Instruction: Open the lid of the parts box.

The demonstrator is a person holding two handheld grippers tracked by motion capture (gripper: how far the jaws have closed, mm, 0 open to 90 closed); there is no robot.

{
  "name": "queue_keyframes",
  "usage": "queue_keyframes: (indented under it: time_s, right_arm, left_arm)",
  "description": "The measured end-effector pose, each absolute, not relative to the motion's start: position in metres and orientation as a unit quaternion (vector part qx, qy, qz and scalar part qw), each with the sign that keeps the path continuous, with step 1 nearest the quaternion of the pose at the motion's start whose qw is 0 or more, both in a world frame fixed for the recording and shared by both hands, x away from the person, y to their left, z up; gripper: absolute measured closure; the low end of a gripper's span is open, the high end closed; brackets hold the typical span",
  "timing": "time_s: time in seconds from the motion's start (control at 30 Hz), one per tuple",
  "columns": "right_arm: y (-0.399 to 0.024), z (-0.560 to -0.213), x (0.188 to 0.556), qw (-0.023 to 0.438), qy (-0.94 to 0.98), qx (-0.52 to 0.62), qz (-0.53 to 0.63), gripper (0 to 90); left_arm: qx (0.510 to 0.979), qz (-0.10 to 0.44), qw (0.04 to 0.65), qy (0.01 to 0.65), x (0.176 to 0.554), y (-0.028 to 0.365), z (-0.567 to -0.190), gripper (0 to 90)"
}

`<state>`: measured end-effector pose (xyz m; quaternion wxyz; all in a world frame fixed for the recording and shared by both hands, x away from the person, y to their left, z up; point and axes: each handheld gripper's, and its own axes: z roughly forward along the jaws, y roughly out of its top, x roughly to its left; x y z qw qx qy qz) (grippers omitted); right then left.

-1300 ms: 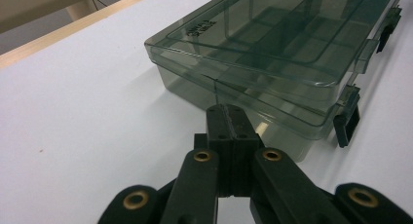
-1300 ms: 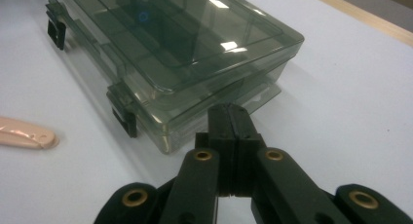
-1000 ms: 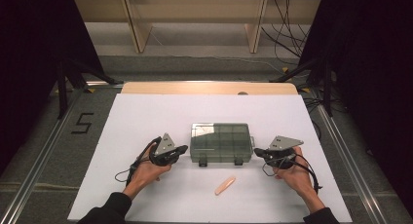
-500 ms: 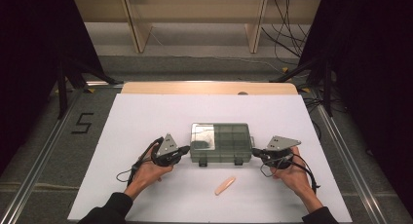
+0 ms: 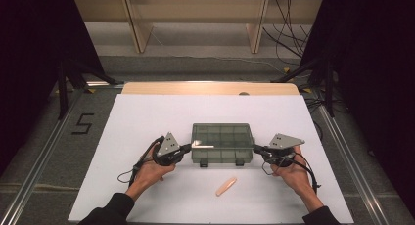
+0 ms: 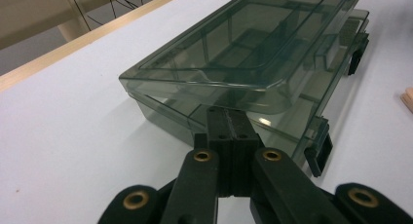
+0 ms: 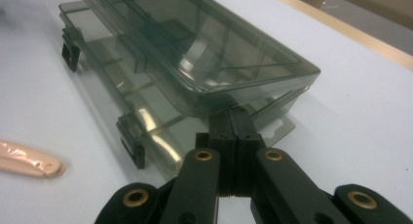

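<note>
A small peach piece [image 5: 226, 186] lay loose on the table [image 5: 147, 112], nearest the person. Beyond it the left gripper [image 6: 228, 121] and right gripper [image 7: 232, 121] — jaws pressed together — were wedged under the lid [image 6: 253, 39] at either end of the box [image 5: 222, 144]. The lid was part-raised; full opening seemingly remained.

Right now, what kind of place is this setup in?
Probably a lab or recording studio, not a home: a white table flanked by black curtains, with loose cables on the floor beyond it and a taped number 5 beside the table.
</note>
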<state>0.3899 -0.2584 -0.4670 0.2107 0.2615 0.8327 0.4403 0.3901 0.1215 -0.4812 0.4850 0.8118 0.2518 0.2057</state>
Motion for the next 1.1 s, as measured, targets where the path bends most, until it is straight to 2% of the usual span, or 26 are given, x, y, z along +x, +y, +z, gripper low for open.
queue_keyframes:
  time_s: [0.6, 1.1]
  right_arm:
    - [-0.253, -0.458, 0.397, 0.235, 0.807, 0.259, 0.475, 90.0]
    - [-0.251, -0.453, 0.404, 0.256, 0.799, 0.259, 0.479, 90.0]
  left_arm:
    - [0.785, 0.21, 0.519, 0.264, 0.396, 0.118, -0.468, 89.9]
    - [0.783, 0.228, 0.518, 0.257, 0.403, 0.118, -0.459, 89.9]
